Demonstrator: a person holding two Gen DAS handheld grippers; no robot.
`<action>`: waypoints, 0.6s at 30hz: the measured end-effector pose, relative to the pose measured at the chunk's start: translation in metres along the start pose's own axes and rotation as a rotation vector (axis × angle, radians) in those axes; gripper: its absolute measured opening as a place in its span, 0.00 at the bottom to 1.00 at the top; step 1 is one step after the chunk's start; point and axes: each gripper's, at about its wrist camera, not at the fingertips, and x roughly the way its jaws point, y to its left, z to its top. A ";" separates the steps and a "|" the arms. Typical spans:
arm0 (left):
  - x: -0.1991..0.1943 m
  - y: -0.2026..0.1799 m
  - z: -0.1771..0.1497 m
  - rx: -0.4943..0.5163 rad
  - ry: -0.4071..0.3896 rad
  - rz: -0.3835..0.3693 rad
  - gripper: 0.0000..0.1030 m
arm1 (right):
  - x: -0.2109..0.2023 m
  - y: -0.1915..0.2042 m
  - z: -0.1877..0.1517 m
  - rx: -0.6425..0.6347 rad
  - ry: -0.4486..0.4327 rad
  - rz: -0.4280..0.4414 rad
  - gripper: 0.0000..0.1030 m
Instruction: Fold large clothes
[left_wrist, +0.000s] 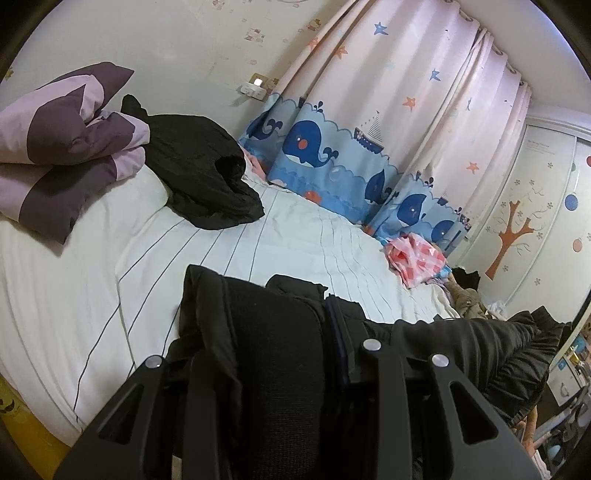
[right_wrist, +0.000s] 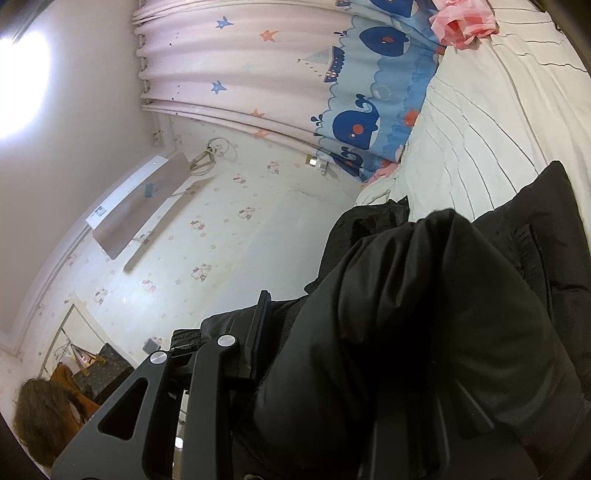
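A large black jacket (left_wrist: 258, 332) fills the lower part of the left wrist view, bunched between the fingers of my left gripper (left_wrist: 280, 354), which is shut on it above the white striped bed (left_wrist: 110, 266). In the right wrist view the same black jacket (right_wrist: 424, 314) drapes over my right gripper (right_wrist: 321, 332), which is shut on its fabric; one finger (right_wrist: 258, 332) shows, the other is hidden under the cloth. The right wrist view is rolled sideways. A second black garment (left_wrist: 199, 173) lies crumpled at the head of the bed.
A purple and lilac folded quilt (left_wrist: 62, 147) sits on a white pillow (left_wrist: 144, 192) at the left. Whale-print curtains (left_wrist: 332, 147) run along the far side of the bed. A pink patterned cloth (left_wrist: 413, 258) lies at the bed's far right edge. A wardrobe (left_wrist: 535, 221) stands beyond.
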 end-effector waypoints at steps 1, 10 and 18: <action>0.002 0.001 0.000 0.000 -0.003 0.004 0.31 | 0.001 -0.001 0.001 0.002 -0.001 -0.002 0.27; 0.011 0.000 0.000 0.020 -0.017 0.031 0.31 | 0.004 -0.016 0.007 0.020 -0.005 -0.025 0.27; 0.022 0.005 0.005 -0.002 -0.013 0.029 0.31 | 0.008 -0.022 0.011 0.027 -0.013 -0.041 0.27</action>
